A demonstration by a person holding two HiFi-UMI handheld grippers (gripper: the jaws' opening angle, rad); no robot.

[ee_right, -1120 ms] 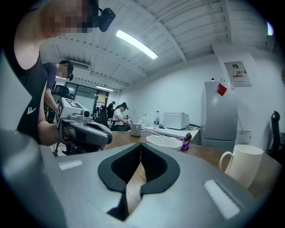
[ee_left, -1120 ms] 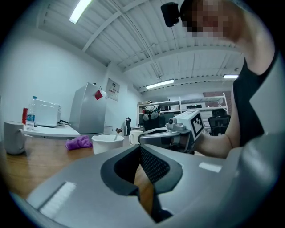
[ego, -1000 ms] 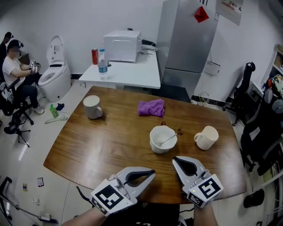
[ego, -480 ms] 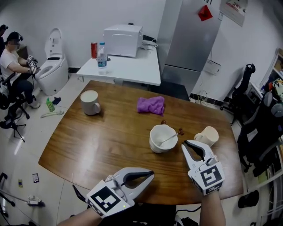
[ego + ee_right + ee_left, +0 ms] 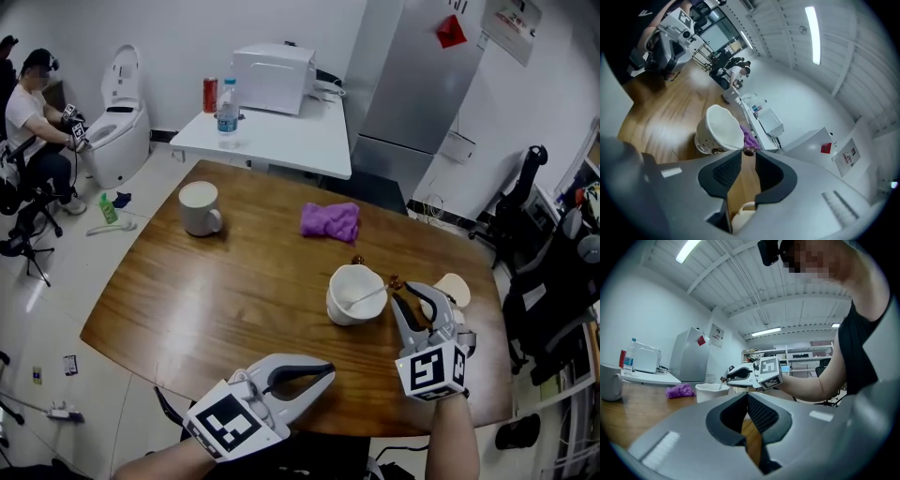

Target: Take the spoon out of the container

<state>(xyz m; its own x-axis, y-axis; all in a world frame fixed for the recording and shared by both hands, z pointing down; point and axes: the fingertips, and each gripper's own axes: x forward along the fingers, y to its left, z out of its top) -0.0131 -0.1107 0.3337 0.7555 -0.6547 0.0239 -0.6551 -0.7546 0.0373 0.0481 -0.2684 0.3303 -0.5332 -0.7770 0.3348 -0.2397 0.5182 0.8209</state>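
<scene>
A white container (image 5: 353,294) stands on the wooden table (image 5: 225,300), with a spoon (image 5: 366,296) leaning in it, handle pointing right. My right gripper (image 5: 412,296) is just right of the container and its jaws are opening. In the right gripper view the spoon's brown handle end (image 5: 749,151) lies at the mouth of the gap between the fingertips (image 5: 765,161), with no pad touching it, and the container (image 5: 719,131) is just beyond. My left gripper (image 5: 326,369) rests shut and empty near the front edge.
A white mug (image 5: 200,207) stands at the far left and a purple cloth (image 5: 330,220) at the back. A cream mug (image 5: 454,288) sits partly hidden behind my right gripper. Beyond are a white side table (image 5: 272,141), a seated person (image 5: 33,112) and office chairs (image 5: 525,206).
My right gripper moved forward along the container's right side to the spoon's handle end, and its jaws went from shut to spread apart. The left gripper stayed put.
</scene>
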